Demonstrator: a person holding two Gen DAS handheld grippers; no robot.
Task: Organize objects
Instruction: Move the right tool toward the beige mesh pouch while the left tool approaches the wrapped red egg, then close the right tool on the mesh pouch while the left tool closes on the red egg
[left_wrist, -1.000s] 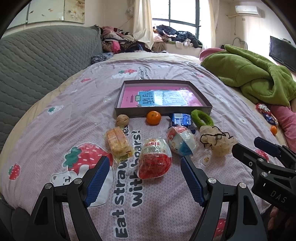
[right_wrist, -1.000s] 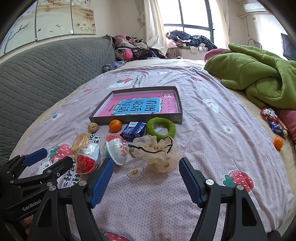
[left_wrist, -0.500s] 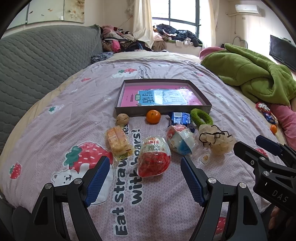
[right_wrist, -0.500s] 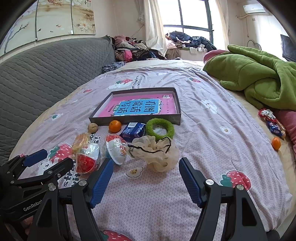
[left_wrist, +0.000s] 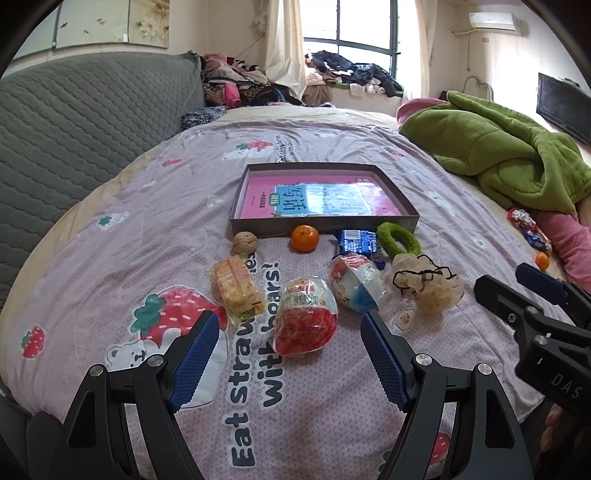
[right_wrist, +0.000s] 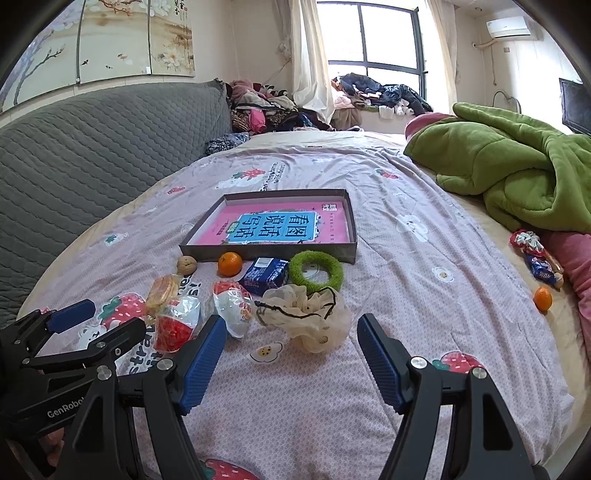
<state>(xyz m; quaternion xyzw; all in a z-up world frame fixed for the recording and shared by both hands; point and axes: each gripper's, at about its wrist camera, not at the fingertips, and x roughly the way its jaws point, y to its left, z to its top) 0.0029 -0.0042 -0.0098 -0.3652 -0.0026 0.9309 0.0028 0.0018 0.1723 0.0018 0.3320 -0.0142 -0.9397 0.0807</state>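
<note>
The landmark is the shallow grey cardboard tray (left_wrist: 325, 223) lined with a pink and blue printed sheet, lying on the pale purple strawberry-print bedsheet (left_wrist: 122, 258). Along the tray's near wall, from its left corner to its right, sit a brown walnut (left_wrist: 244, 242), a small orange mandarin (left_wrist: 304, 238), a blue foil snack packet (left_wrist: 357, 242) and a green fuzzy ring (left_wrist: 398, 240); in the right wrist view the ring appears to touch the wall. Further from the tray, nearer the cameras, lie a clear-wrapped stack of yellow biscuits (left_wrist: 236, 288), a red and white egg-shaped plastic-wrapped toy (left_wrist: 306, 319), a blue and white egg-shaped plastic-wrapped toy (left_wrist: 355, 282) and a cream mesh bath puff with black cord (left_wrist: 428, 286), which lies just below the ring. The left gripper (left_wrist: 290, 349) hovers above the sheet with its blue-padded jaws spread wide and empty, the red egg lying between and just ahead of the fingertips. The right gripper (right_wrist: 291, 350) is likewise spread wide and empty, with the bath puff just ahead of its fingertips. Well to the right of the tray lie a rumpled green fleece blanket (right_wrist: 517, 173), a second mandarin (right_wrist: 543, 298) and some wrapped sweets (right_wrist: 535, 254).
</note>
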